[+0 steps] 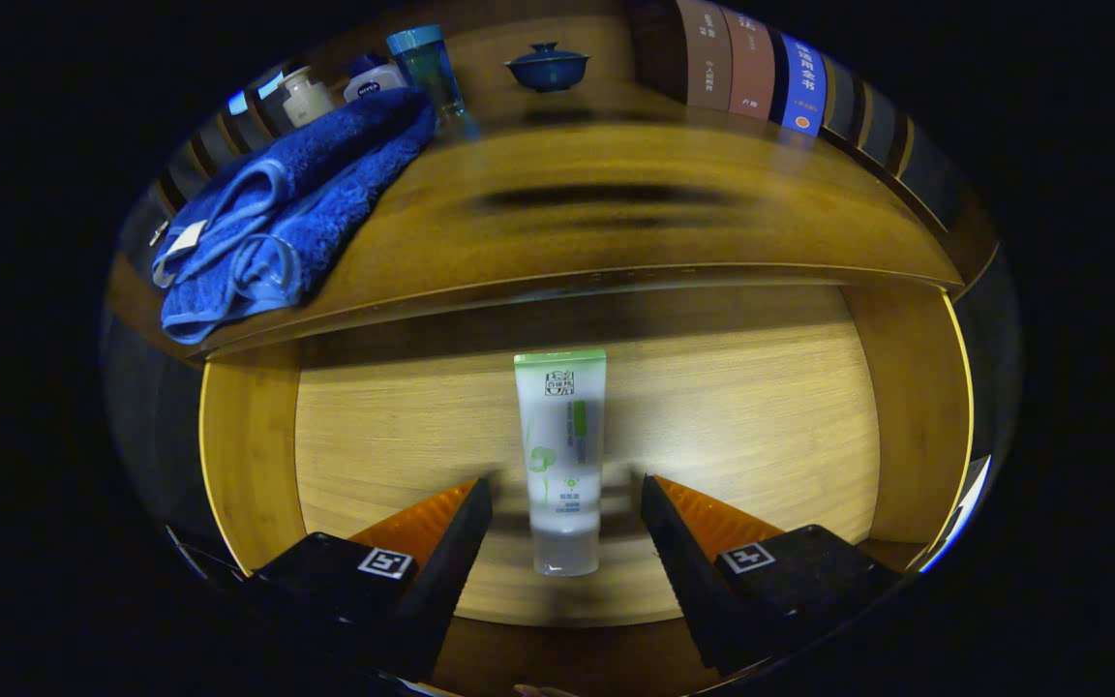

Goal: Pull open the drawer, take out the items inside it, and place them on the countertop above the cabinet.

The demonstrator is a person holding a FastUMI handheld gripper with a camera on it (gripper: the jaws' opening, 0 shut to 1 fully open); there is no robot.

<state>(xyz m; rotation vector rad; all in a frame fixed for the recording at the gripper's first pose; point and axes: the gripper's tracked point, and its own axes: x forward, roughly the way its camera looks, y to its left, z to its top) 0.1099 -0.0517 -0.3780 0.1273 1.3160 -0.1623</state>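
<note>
Here, line by line:
Drawer (257, 455): pulled open below the counter, pale wood floor, one item inside
Tube (562, 455): white cosmetic tube with a green band at its crimped end and a clear cap toward the camera, lying lengthwise on the drawer floor; small green print and a square emblem, too small to make out
Hand-held gripper (565, 508): fingers spread wide, one on each side of the tube's cap end, neither touching it
Counter (674, 223): dark glossy wood above the drawer
Towel (277, 223): blue, folded, with a white tag, on the counter's left part, one edge hanging over the front
Behind the towel: a white bottle (307, 97), a jar marked NIVEA (372, 82), a teal tumbler (429, 68)
Lidded bowl (547, 66): blue, at the back
Books (761, 73): upright row to the right, spine characters unclear
</note>
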